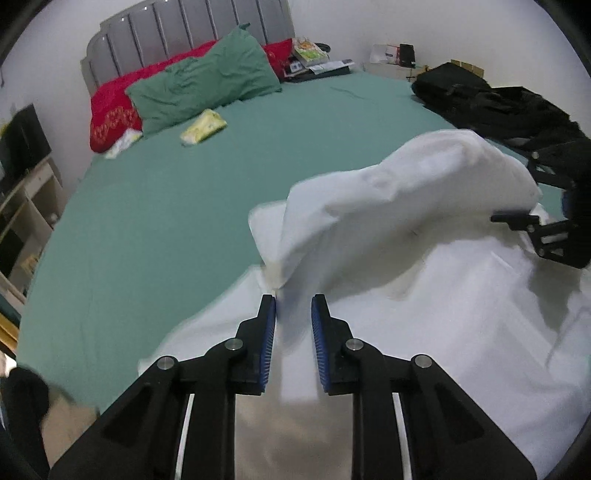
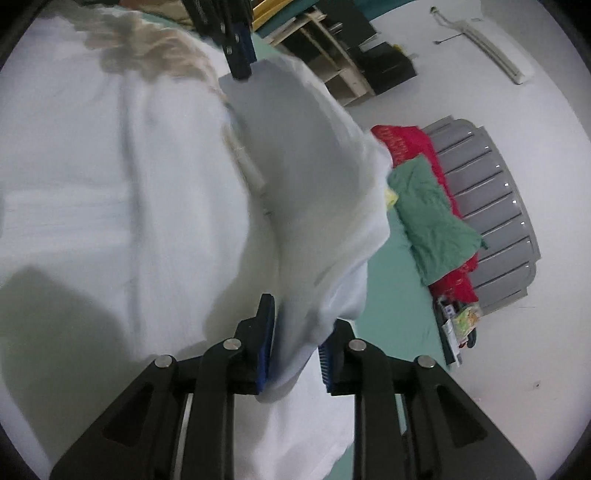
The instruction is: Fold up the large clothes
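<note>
A large white garment [image 1: 424, 192] lies over the near part of a bed with a green sheet [image 1: 184, 203]. One fold of it is lifted into a hump between both grippers. My left gripper [image 1: 293, 299] holds a narrow gap with the cloth's edge pinched at its blue pads. In the right wrist view its fingers [image 2: 238, 55] clamp a corner of the garment [image 2: 110, 166] at the top. My right gripper [image 2: 304, 310] is shut on a bunched fold that fills its jaws. Its black fingers [image 1: 517, 218] show at the right edge of the left wrist view, against the hump.
A green pillow [image 1: 207, 81] and a red one [image 1: 107, 107] lean on the grey headboard [image 1: 184, 26]. A yellow packet [image 1: 203, 127] lies on the sheet. Black clothes [image 1: 498, 103] are heaped at the far right. Books [image 1: 310, 51] sit at the far corner. A shelf [image 1: 26, 199] stands to the left.
</note>
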A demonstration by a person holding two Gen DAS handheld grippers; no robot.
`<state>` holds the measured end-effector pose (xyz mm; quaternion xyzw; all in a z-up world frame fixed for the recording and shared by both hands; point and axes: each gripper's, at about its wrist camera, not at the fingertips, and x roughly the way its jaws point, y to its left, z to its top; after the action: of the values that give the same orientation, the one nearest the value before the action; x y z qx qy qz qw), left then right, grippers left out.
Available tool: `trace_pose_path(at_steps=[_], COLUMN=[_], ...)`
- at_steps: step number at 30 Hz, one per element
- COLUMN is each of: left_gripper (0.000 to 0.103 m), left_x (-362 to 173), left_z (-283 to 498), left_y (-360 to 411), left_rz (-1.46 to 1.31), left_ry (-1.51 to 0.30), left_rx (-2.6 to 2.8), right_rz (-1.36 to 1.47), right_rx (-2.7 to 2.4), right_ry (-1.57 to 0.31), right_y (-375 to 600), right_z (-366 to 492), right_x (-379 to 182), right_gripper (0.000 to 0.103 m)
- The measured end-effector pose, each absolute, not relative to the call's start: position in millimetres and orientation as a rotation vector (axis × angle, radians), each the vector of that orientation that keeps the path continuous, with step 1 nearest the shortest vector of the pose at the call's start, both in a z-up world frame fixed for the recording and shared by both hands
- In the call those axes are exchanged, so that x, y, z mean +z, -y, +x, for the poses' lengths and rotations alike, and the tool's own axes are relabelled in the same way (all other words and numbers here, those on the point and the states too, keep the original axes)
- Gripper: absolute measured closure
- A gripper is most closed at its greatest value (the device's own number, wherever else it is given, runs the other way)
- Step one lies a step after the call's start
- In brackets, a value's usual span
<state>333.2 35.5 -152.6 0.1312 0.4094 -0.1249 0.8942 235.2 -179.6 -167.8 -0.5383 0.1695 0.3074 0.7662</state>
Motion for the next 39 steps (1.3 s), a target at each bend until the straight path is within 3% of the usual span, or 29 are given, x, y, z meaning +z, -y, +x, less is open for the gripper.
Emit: trace_pose_path(at_steps=[4,8,9,11,12,13,18,19,20,21,22,29,39], left_gripper=[0.081,0.081,0.081,0.081,0.081,0.081,0.077,0.074,0.073,0.073,0.072,0.070,0.069], left_x=[-152,-144,-141,-136,-134,-133,-132,-133,-134,-133,-134,-130,-124], left_z=[290,251,245,234,230,225,217,215,213,213,212,218,277], left_y=[-36,-47,-49,-55,-59,-61,-70,-71,-73,-75,-77,-77,-34], left_rz=[0.248,0.165,0.148,0.089,0.054,0.025,-0.067,-0.087,-0.108,-0.123,-0.136,-0.165,-0.169], left_ry=[-0.887,-0.906,-0.906,-0.907,-0.908,-0.907,-0.915,-0.917,-0.919,-0.920,-0.919,-0.917,-0.888], left_rx=[-0.283,-0.275,-0.270,-0.244,-0.236,-0.228,-0.175,-0.170,-0.162,-0.162,-0.163,-0.168,-0.193], right_rz=[-1.228,-1.068,-0.982,-0.771,-0.685,-0.572,-0.364,-0.341,-0.305,-0.270,-0.257,-0.381,-0.470], right_rx=[0.649,0.622,0.630,0.655,0.676,0.731,0.781,0.764,0.748,0.740,0.732,0.844,0.921], right_ry=[-0.423,-0.516,-0.533,-0.548,-0.547,-0.553,-0.729,-0.772,-0.846,-0.897,-0.930,-0.845,-0.933], right_y=[201,225,230,229,227,216,148,141,134,129,127,123,125], right_z=[220,210,209,214,219,225,279,275,286,293,288,222,162], right_x=[-174,-150,-138,-109,-99,-89,-108,-119,-132,-144,-150,-136,-170], right_gripper=[0.080,0.073,0.069,0.047,0.027,0.019,0.019,0.022,0.032,0.077,0.101,0.101,0.099])
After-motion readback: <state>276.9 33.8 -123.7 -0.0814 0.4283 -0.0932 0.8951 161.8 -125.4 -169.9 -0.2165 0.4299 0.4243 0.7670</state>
